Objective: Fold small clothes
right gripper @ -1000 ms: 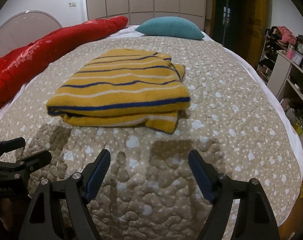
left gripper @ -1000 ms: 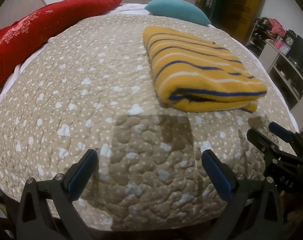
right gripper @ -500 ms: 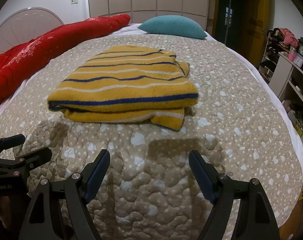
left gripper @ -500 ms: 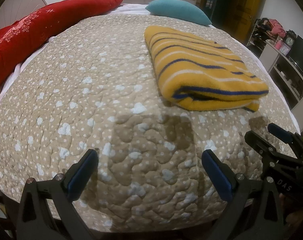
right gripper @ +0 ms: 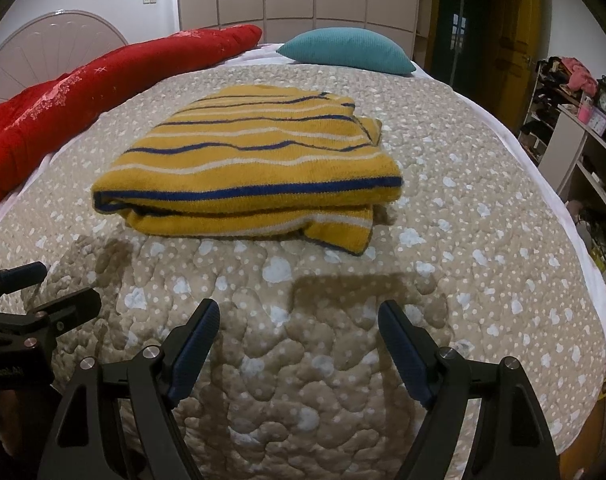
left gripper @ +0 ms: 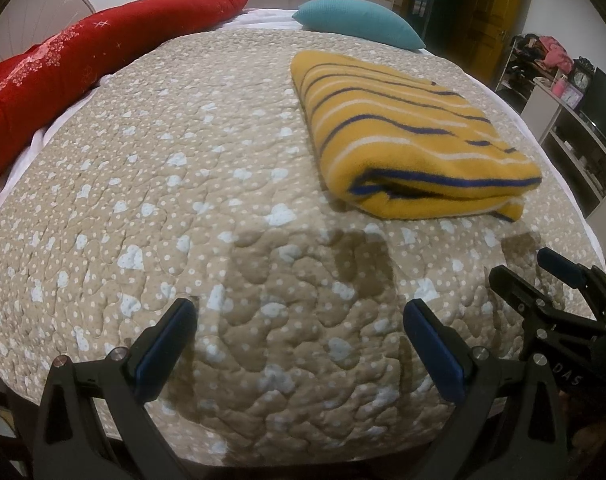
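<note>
The sweater (right gripper: 247, 168) lay folded at 12 o'clock on the bed (right gripper: 463, 240), seemingly done; both grippers' fingers (left gripper: 165, 350) (right gripper: 195, 348) were spread, empty.

Left gripper (left gripper: 299, 322) hangs wide apart over the beige quilt (left gripper: 151, 184), nothing between its blue pads (left gripper: 163, 348). Ahead and to the right lies the folded yellow striped garment (left gripper: 403, 136) (edges fairly neat), with the right gripper (left gripper: 539, 272) poking in at the lower right.
</note>
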`<action>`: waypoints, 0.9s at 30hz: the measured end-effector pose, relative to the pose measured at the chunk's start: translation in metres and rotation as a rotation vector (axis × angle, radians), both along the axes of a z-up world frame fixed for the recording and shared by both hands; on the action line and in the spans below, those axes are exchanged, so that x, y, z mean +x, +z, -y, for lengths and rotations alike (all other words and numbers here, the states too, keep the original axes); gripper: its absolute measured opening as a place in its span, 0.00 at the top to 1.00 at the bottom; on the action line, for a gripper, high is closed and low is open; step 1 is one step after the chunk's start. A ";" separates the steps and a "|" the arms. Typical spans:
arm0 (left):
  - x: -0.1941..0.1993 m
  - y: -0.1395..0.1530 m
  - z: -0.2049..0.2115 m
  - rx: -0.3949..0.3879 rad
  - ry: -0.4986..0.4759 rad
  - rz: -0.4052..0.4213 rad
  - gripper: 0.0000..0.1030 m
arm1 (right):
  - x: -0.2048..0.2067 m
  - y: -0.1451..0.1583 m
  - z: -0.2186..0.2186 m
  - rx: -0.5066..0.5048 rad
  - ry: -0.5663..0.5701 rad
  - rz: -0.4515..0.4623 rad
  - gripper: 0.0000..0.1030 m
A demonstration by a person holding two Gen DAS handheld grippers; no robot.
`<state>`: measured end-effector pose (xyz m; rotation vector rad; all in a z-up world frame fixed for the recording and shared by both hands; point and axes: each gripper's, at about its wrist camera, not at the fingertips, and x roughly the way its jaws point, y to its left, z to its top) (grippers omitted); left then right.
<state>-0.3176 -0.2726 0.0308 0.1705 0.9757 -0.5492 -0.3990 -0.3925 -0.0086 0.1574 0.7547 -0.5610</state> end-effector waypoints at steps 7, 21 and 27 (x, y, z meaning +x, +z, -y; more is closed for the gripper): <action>-0.001 -0.001 0.001 0.005 0.001 0.000 0.00 | 0.000 -0.001 0.000 0.005 -0.002 0.001 0.17; 0.001 -0.003 0.001 0.008 -0.002 -0.002 0.00 | -0.001 -0.004 0.002 0.015 -0.005 0.000 0.15; 0.002 -0.005 0.001 0.010 -0.003 0.000 0.00 | -0.001 -0.004 0.002 0.015 -0.007 0.002 0.15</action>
